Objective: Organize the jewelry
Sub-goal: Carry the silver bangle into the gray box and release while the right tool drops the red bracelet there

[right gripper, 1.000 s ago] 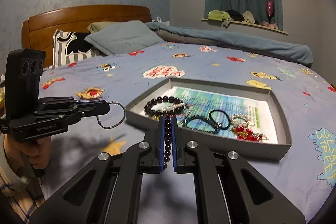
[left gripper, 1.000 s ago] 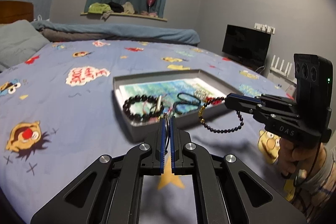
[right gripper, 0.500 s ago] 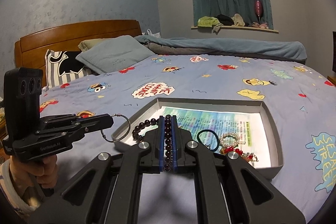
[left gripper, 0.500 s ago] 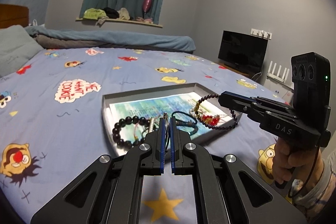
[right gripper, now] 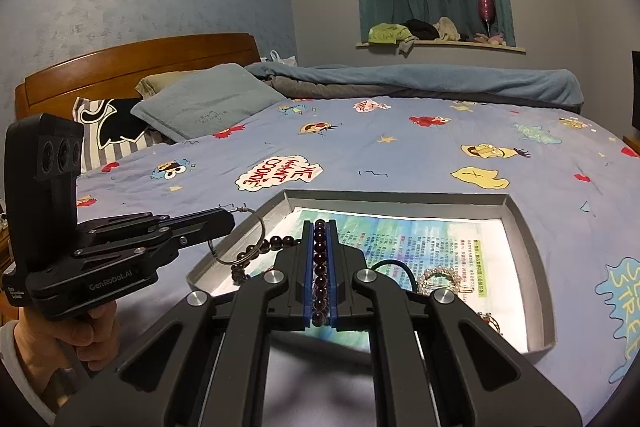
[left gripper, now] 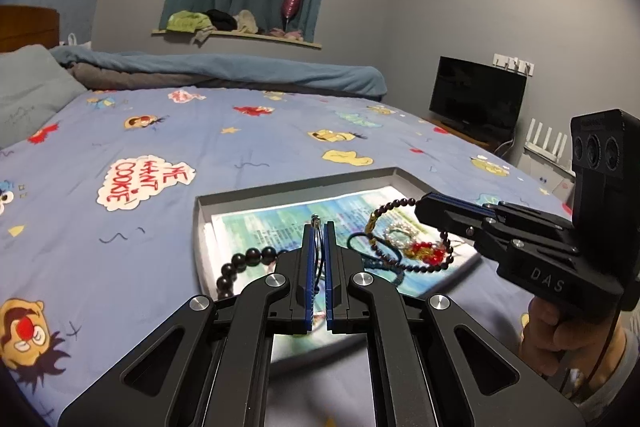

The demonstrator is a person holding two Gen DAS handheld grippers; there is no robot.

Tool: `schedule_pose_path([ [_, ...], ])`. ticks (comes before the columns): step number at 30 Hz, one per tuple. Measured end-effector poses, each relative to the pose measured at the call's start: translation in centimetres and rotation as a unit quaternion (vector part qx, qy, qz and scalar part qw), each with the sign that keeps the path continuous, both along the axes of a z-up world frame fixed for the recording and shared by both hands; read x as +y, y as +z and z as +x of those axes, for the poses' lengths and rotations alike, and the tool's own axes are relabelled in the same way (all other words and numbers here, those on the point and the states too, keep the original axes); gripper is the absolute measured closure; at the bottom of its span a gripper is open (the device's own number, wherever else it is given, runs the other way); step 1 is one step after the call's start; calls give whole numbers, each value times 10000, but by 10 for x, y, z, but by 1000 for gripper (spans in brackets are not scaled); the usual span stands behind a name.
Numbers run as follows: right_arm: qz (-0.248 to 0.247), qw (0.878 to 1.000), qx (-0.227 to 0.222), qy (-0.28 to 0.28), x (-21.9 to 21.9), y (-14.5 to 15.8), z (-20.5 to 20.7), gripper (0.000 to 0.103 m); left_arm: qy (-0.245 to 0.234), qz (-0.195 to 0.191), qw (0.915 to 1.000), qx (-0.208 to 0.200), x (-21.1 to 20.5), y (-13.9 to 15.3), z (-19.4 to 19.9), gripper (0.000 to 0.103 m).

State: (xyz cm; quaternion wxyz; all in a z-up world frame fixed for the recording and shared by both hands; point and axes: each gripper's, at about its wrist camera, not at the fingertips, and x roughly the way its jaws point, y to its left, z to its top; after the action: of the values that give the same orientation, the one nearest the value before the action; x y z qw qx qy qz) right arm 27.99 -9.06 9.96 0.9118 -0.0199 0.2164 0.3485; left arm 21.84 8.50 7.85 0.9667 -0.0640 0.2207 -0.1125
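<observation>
Below your tongs: the tray (right gripper: 532,227) on the bed.
Left tongs (left gripper: 319,227): pinching a wire hoop (right gripper: 240,239).
Right tongs (right gripper: 320,227): pinching a bead bracelet (left gripper: 400,205) lengthwise.
Nearer: both hang over the tray's near half; lower straight down.

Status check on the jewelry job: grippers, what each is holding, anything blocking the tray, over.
Left gripper shut on thin metal ring. Right gripper shut on dark bead strand. Both held over gray tray. Nothing blocking.
</observation>
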Motion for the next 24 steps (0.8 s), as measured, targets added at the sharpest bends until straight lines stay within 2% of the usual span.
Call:
schedule_pose_path([
  [8, -19, 9999, 121, -11, 12, -4, 19, 97, 169, 77, 9997, 139, 4, -4, 25, 98],
  [18, -261, 9969, 718, -176, 23, -28, 55, 97, 262, 175, 9959, 844, 8, -29, 61, 98],
  [24, -415, 9940, 934, -398, 19, -36, 67, 97, 250, 262, 9952, 911, 7, -33, 63, 98],
])
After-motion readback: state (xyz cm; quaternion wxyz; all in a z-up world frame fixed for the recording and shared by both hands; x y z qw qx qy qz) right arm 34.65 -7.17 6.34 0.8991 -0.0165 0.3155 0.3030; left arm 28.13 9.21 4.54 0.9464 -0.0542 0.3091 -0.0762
